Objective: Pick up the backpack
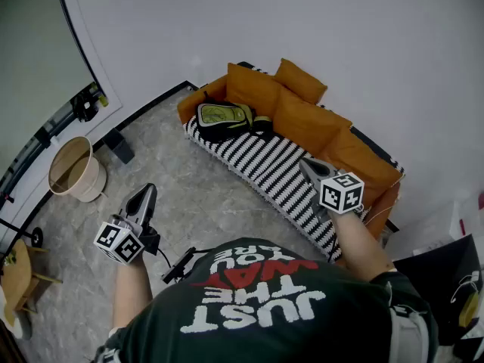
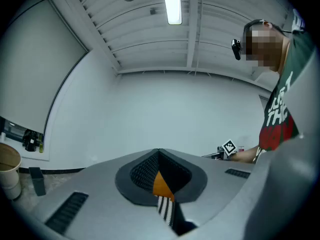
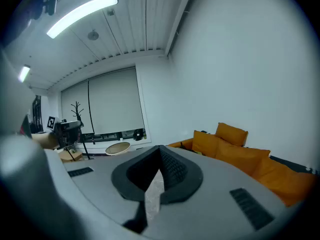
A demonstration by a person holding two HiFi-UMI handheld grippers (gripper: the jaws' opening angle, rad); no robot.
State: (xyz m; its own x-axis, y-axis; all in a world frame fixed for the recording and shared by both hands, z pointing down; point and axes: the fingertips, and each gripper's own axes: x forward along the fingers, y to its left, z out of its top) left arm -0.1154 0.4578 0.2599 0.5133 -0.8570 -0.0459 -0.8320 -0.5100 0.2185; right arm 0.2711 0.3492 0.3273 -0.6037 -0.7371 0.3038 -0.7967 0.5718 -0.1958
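Note:
A green and black backpack [image 1: 225,117] lies on the left end of an orange sofa [image 1: 302,119], on its black-and-white striped cover [image 1: 272,169]. Both grippers are far from it, held in front of the person. My left gripper [image 1: 148,188] hangs over the stone floor with its jaws together and nothing in them. My right gripper [image 1: 303,162] is over the striped seat, right of the backpack, also shut and empty. In the left gripper view the jaws [image 2: 159,152] meet, with a sliver of the sofa [image 2: 161,184] seen below them. The right gripper view shows shut jaws [image 3: 160,148] and orange cushions [image 3: 240,154].
A beige basket [image 1: 74,169] stands on the floor at left near a dark block [image 1: 119,146]. A wooden stool [image 1: 15,278] is at the far left edge. A black bag [image 1: 446,278] sits at the sofa's right end. White walls back the sofa.

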